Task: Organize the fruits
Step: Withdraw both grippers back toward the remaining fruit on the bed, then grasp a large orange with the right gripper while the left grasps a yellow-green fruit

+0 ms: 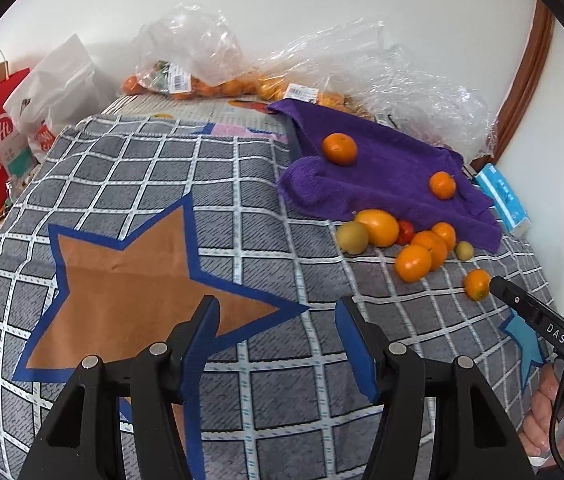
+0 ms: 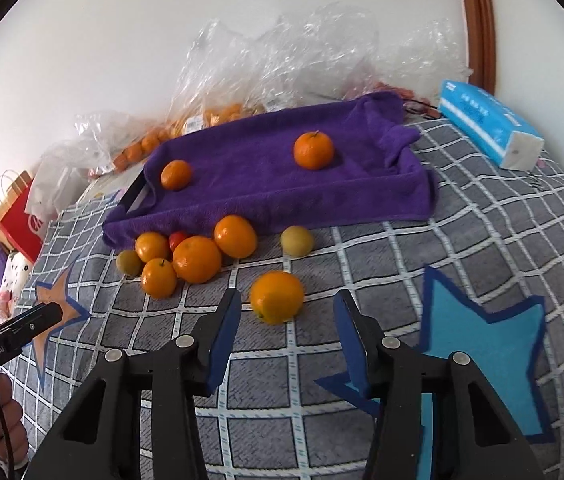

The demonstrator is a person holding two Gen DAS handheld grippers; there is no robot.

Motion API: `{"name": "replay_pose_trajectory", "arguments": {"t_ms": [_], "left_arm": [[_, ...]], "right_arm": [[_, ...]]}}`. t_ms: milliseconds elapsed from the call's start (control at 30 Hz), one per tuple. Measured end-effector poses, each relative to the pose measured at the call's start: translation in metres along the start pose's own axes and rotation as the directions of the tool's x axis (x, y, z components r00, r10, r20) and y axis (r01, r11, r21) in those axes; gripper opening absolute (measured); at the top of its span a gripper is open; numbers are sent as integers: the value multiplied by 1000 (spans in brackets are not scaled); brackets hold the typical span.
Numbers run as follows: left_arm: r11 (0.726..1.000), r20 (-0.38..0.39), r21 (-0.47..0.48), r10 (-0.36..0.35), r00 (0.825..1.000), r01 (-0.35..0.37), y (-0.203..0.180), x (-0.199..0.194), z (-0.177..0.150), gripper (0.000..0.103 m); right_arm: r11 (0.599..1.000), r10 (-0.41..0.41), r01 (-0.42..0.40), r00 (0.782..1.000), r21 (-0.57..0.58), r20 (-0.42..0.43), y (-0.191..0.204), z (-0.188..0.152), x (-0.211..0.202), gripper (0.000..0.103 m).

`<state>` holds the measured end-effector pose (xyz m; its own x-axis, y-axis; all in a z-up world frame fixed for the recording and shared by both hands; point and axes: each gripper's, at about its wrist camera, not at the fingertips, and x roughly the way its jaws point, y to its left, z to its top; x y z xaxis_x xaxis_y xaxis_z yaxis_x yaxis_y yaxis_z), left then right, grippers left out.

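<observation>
**Two oranges on the towel, the rest waiting beside it**

Two oranges sit on the purple towel (image 1: pixel 381 168) in the left wrist view, one (image 1: pixel 339 149) near its far end and one (image 1: pixel 443 185) nearer the tissue pack (image 1: pixel 503 200); the towel looks like the sorting spot. A loose cluster (image 1: pixel 401 240) of oranges, greenish fruits and something small and red lies on the checked cover (image 1: pixel 162 184) at the towel's near edge. The left gripper (image 1: pixel 278 320) hovers over the orange star, fingers apart and holding nothing. The right gripper shows only as a black tip beside a stray orange (image 1: pixel 477 285).

From the right wrist view, the right gripper (image 2: pixel 287 320) has its fingers wide open, empty, with the stray orange (image 2: pixel 277 297) just ahead between them, probably the next pick. The towel (image 2: pixel 282 184) drapes over something tray-like; only a dark corner shows. The red fruit (image 2: pixel 178 240) is mostly hidden behind oranges. Bags (image 2: pixel 218 116) at the back hold more fruit, too crumpled to count.
</observation>
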<state>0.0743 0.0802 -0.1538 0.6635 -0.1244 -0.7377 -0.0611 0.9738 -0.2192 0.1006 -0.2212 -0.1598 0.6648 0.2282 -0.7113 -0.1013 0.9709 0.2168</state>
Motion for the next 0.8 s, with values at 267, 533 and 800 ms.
{"name": "replay_pose_trajectory", "arguments": {"t_ms": [267,533,800], "left_arm": [[1000,-15,5,8,1000,-7,7,10,-6,57],[998,-30,-24,-54,998,53,1,16,5,45],[993,-22,99,-55,998,57,-45,37,28,45]], "right_arm": [[999,-42,41,997,-12,-66,6,1,39,48],[994,-81,79,996,-79,-23,9,2,32,35],[986,-115,117,993,-117,16,-8,-6,15,35]]}}
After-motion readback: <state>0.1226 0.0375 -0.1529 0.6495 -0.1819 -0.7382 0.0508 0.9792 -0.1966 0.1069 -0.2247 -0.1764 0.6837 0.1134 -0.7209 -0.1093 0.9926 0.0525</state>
